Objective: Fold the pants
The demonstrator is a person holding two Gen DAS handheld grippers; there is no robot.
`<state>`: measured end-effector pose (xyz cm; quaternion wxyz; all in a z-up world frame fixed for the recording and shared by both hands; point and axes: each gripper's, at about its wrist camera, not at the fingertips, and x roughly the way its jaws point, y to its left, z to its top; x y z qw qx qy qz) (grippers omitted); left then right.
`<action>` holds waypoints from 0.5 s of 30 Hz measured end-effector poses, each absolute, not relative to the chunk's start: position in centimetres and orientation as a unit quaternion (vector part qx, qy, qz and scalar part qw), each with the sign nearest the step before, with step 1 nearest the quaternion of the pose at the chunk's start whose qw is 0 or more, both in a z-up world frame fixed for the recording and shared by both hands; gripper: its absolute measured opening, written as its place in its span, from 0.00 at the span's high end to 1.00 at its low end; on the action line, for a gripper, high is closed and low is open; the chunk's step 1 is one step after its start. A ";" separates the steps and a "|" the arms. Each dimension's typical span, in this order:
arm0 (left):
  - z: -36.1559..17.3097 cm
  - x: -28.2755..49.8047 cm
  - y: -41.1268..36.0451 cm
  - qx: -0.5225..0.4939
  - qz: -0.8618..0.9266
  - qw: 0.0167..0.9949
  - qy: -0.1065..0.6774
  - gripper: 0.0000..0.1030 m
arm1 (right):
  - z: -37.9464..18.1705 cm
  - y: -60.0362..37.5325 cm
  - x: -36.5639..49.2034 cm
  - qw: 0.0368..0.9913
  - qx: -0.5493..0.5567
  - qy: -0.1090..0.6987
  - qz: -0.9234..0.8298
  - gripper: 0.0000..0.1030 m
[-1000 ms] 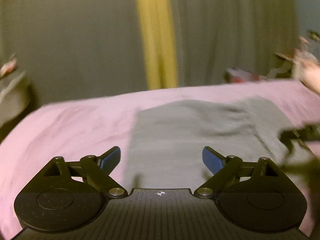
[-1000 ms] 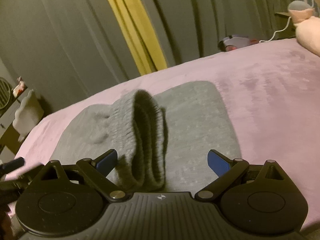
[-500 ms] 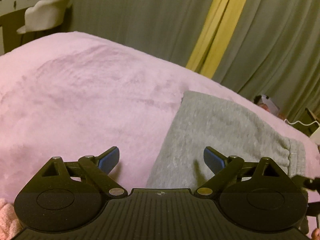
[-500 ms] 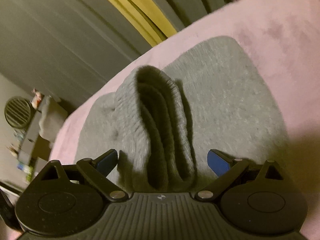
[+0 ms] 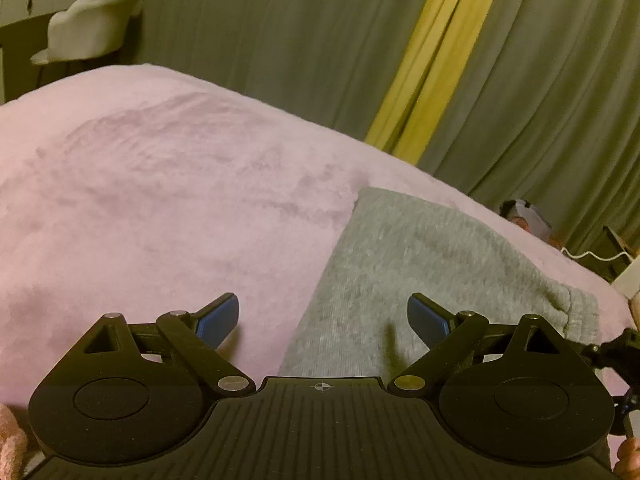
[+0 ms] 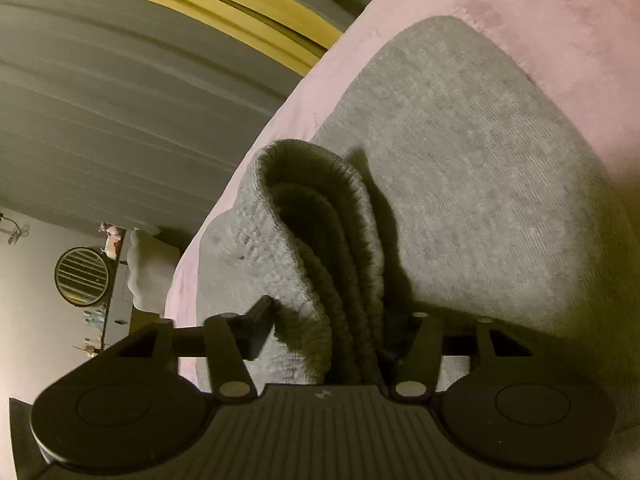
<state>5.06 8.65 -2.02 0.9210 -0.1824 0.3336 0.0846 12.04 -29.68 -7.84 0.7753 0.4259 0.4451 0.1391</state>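
The right gripper (image 6: 336, 332) is clamped on the ribbed cuff (image 6: 320, 240) of grey pants (image 6: 480, 200), the bunched knit standing up between its closed fingers. The left gripper (image 5: 323, 316) hovers with its blue-padded fingers (image 5: 218, 318) spread apart, holding nothing, over the near edge of the same pants. The pants lie folded on a pink blanket (image 5: 160, 200). Grey curtains (image 5: 260, 40) hang behind.
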 end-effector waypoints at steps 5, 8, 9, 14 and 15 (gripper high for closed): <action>-2.0 5.0 8.8 -0.194 0.083 0.923 0.322 0.07 | -8.2 -29.2 13.0 0.761 0.442 0.447 0.159 0.16; -2.1 5.1 8.9 -0.198 0.083 0.923 0.319 0.07 | -8.0 -28.4 13.7 0.763 0.432 0.454 0.159 0.25; -2.1 5.1 8.9 -0.199 0.083 0.923 0.318 0.07 | -7.8 -28.1 13.7 0.768 0.422 0.457 0.152 0.37; -1.9 4.7 8.8 -0.204 0.077 0.929 0.301 0.07 | -6.2 -26.9 13.3 0.787 0.392 0.451 0.151 0.64; -1.8 4.6 8.8 -0.205 0.077 0.929 0.298 0.07 | -5.4 -26.6 13.1 0.791 0.393 0.442 0.157 0.65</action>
